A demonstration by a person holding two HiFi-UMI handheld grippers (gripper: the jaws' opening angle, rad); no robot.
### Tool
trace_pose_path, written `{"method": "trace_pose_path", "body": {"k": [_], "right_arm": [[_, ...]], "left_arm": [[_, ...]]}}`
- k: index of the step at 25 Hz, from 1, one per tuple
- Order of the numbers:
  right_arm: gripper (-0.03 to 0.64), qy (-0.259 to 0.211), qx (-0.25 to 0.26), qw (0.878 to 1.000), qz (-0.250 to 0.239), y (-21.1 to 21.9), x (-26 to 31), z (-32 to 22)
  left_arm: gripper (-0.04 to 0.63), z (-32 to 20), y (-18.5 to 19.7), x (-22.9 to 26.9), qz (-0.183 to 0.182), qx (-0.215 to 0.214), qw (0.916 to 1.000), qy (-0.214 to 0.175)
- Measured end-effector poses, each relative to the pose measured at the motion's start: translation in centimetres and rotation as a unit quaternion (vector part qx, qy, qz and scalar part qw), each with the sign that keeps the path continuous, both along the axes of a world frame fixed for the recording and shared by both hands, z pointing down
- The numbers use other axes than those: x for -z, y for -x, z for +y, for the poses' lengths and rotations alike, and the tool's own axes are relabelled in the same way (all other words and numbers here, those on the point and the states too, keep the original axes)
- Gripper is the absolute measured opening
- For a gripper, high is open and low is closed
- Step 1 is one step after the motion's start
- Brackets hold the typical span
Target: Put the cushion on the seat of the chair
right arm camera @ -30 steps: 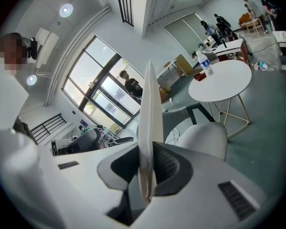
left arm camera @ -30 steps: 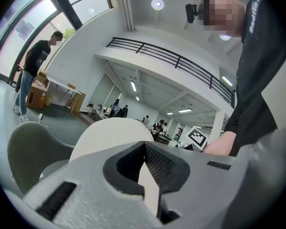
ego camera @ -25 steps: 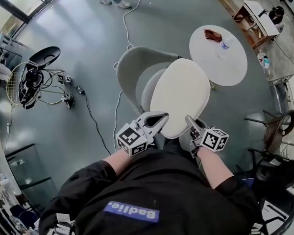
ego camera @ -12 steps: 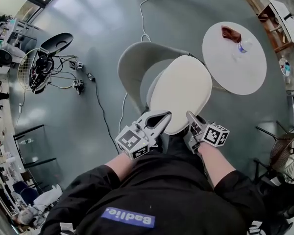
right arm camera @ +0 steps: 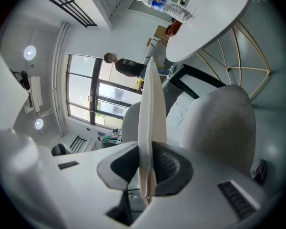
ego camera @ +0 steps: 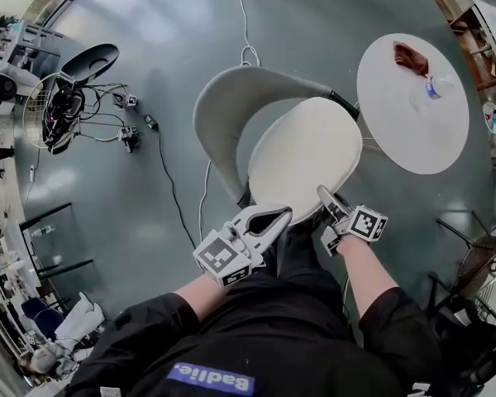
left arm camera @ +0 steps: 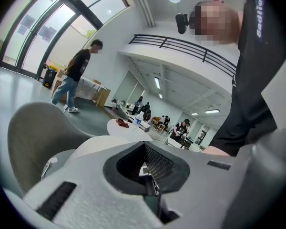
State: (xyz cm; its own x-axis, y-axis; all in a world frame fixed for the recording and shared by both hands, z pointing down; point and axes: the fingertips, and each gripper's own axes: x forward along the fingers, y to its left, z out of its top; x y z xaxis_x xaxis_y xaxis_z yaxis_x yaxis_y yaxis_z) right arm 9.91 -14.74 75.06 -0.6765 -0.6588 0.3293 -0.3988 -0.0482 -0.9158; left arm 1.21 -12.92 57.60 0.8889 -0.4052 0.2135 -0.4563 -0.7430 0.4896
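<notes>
Nearest the person, the left gripper (ego camera: pixel 279 214) has its jaws drawn together, tips against the near-left edge of the cream oval flat cushion (ego camera: pixel 306 160). No view shows cloth between them. Just to its right, the right gripper (ego camera: pixel 324 195) is clamped on the cushion's near edge, and the thin pad runs edge-on between its jaws in the right gripper view. The cushion sits over the grey moulded shell chair (ego camera: pixel 223 110) and covers most of the seat (ego camera: pixel 250 143). Whether it touches the seat yet I cannot tell from above.

The step in hand looks like the lowering. I judge it best to bring the far edge down to the foot of the backrest, centre the pad between the seat's side edges, and let go only once it lies flat.

Beyond the chair's right side a round white tabletop (ego camera: pixel 397 131) stands close, carrying a red cloth (ego camera: pixel 409 57) and a clear bottle (ego camera: pixel 438 85). The cushion's right rim could brush it. Dark cables (ego camera: pixel 172 193) trail over the floor to the left, well apart.
</notes>
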Motion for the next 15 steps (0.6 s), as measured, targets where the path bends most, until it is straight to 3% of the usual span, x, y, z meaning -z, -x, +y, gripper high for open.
{"method": "trace_pose_path", "body": {"k": [4, 9, 15], "right_arm": [[0.067, 0.01, -0.005, 1.0, -0.015, 0.3, -2.7, -0.9], [0.069, 0.024, -0.006, 0.999, -0.03, -0.3, -2.6, -1.1], [0.069, 0.039, -0.003, 0.999, -0.024, 0.9, -10.4, -3.1]], "left_arm": [[0.015, -1.1, 0.0, -1.4, 0.0, 0.002, 1.0, 0.002], [0.015, -2.0, -1.2, 0.7, -0.005, 0.012, 0.9999, 0.008], [0.015, -4.2, 0.6, -5.2, 0.002, 0.012, 0.9999, 0.011]]}}
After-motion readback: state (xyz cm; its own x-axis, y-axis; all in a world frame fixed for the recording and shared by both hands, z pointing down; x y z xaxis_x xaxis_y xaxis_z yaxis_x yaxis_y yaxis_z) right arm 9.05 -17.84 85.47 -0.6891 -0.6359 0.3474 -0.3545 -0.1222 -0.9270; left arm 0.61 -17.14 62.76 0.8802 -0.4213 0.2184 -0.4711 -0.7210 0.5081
